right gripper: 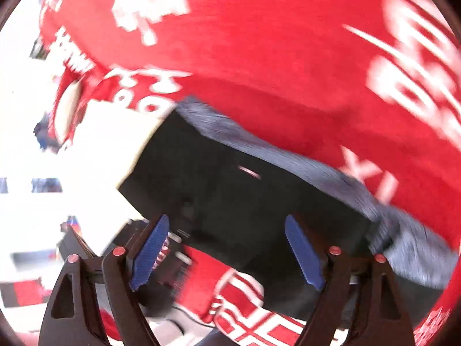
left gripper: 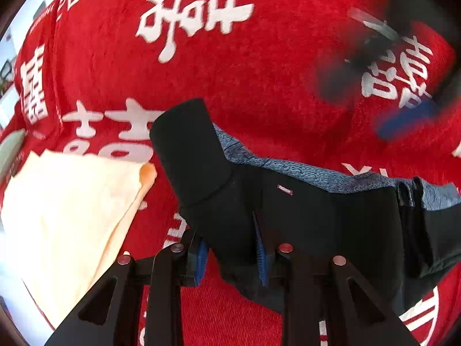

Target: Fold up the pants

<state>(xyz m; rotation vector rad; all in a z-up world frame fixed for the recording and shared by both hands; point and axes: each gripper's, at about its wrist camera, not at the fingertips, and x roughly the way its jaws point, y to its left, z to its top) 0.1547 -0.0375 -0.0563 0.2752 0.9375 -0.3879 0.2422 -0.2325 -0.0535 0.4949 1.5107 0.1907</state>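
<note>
On the red plush blanket with white characters (left gripper: 259, 86), near its front edge beside a cream folded cloth (left gripper: 66, 201), the black pants with grey fleece lining (left gripper: 302, 216) are lying partly folded. The left gripper (left gripper: 232, 255) is pinching their edge, seemingly mid-fold, while the right gripper (right gripper: 227, 253) is hanging spread above them. Next, the right probably needs to grasp the opposite side; its view is blurring, and the far pant end is running out of view.

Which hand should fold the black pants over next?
Probably the left. The left gripper has black pants fabric between its blue pads, so it seems to be gripping already. The right gripper is wide open, holds nothing, and its view is blurred.
</note>
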